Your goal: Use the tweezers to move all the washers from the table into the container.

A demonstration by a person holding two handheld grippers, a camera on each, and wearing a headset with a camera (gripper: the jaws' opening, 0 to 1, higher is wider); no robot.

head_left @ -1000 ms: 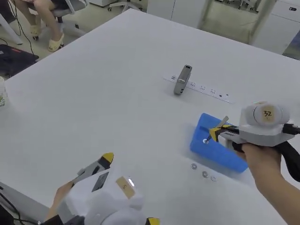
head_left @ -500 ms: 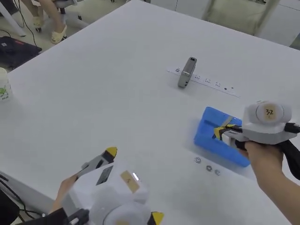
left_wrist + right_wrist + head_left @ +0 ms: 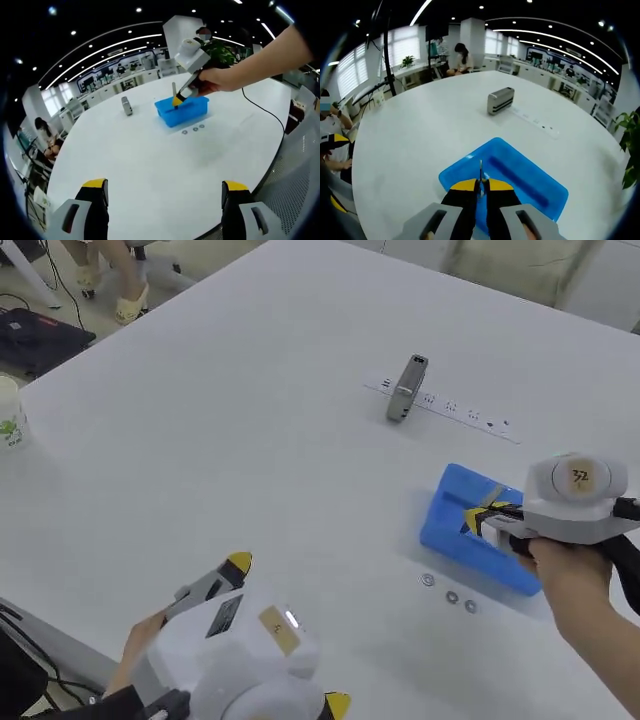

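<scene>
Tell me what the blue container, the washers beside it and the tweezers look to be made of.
Container: likely plastic; uniform bright blue, smooth, slightly translucent walls in the right gripper view. Washers: probably metal; small silvery rings with a dull glint. Tweezers, in the right gripper: thin pale tip, perhaps metal; too small to tell.

Three washers (image 3: pixel 450 597) lie on the table (image 3: pixel 250 440) just before the container (image 3: pixel 450 528), power strip (image 3: pixel 460 412) behind it.

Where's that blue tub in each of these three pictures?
Head view: the blue tub, right of middle.
Left gripper view: tub just above the middle, slightly right.
Right gripper view: tub bottom middle, just past the jaws.
Shared landmark: the grey metal block on the table beyond it.
</scene>
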